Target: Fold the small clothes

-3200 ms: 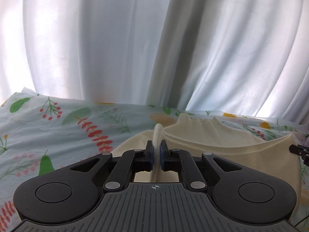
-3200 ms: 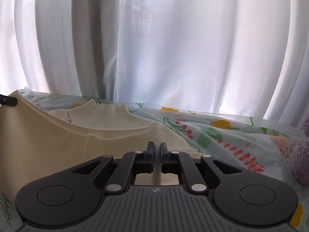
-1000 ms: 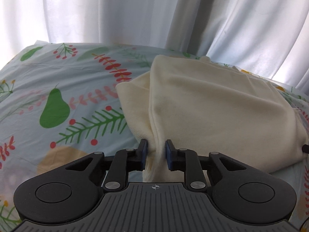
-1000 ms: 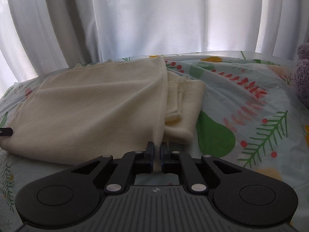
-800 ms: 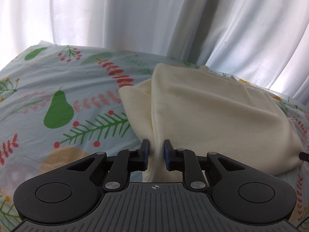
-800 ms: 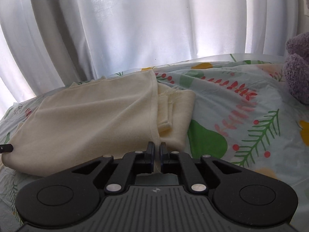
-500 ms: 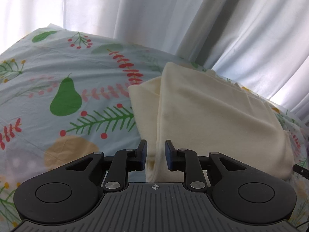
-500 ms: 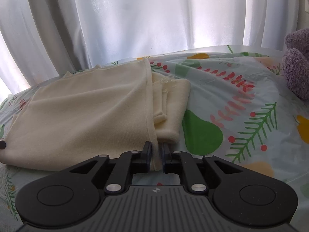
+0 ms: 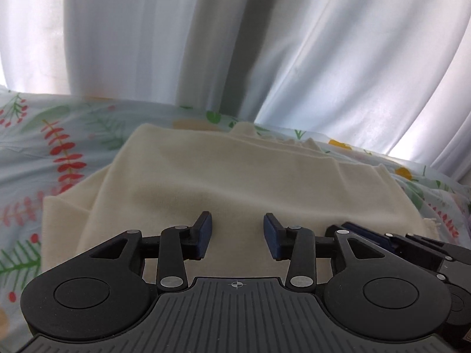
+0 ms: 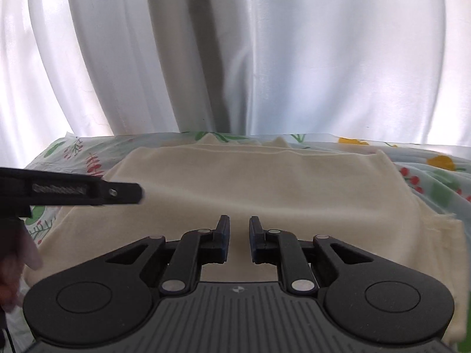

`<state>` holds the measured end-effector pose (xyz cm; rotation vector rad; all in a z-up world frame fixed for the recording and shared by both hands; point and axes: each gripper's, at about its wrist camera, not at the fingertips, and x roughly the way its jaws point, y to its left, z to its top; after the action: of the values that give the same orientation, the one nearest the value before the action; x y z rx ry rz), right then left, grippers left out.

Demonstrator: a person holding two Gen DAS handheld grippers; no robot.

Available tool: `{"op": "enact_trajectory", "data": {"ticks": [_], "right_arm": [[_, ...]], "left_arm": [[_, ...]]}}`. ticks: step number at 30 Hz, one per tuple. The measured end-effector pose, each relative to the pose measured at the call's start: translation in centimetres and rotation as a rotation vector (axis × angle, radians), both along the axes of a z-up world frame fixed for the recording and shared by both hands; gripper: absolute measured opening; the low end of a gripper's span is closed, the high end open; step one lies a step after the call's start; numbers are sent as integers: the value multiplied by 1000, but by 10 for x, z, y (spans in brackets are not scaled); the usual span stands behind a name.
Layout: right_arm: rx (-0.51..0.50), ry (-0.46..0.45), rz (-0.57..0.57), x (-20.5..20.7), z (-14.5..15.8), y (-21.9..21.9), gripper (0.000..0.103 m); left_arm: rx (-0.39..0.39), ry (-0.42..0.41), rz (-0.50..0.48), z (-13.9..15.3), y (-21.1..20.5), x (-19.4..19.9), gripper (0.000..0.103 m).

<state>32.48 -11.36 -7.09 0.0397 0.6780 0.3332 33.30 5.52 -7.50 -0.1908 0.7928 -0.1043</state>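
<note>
Your left gripper [image 9: 238, 235]: jaws wide apart, empty, above near edge of cream garment [image 9: 235, 176]. Your right gripper [image 10: 239, 236]: jaws parted, empty. Garment folded flat on printed sheet [image 9: 59, 135], curtain [image 10: 235, 58] beyond.

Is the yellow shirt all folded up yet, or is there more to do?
One fold looks done: the cream garment lies doubled over on the leafy bedsheet. Right now nothing is held; the left gripper and right gripper are both open above it. It is still wide, so more folds probably remain.
</note>
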Motion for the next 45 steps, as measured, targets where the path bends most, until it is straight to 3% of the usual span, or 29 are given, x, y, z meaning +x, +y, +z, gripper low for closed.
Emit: {"op": "enact_trajectory", "data": {"ticks": [3,5,7,12,19,23,27,29,31,34,41,45], "right_arm": [[-64,-45,-24,8,-10,-5,13],[-73,-49,-62,14,-13,-24,13],[-86,-44,-153,18,-16,-52,20],[-72,-28,-303,16,-15,-112,18],[-27,-22,-190,-20,2,-101,21],[-131,-40,-191,-17,-8,-98,22],[-77,-24,-295,-18,-2,-123,21],[-146,-13,-358,-30,7,-122,29],[-207,-14,-380,-49,17,-117,29],[-104,0,-304,-90,27,-113,29],[-12,66,-194,-139,24,-79,29],[5,57,-142,-144,32,-59,29]], "left_arm": [[107,-50,-9,-9,-5,2,47],[82,-55,-1,-11,4,2,49],[70,-54,0,-11,11,1,47],[66,-30,8,-5,18,-1,50],[89,-16,1,1,13,-7,63],[123,-11,-14,7,11,-20,64],[-40,30,61,21,51,-49,67],[-119,49,117,28,78,-67,69],[-134,54,188,34,105,-89,70],[-143,72,224,35,131,-110,72],[-382,182,150,10,151,-105,67],[-428,210,148,-4,150,-91,61]]}}
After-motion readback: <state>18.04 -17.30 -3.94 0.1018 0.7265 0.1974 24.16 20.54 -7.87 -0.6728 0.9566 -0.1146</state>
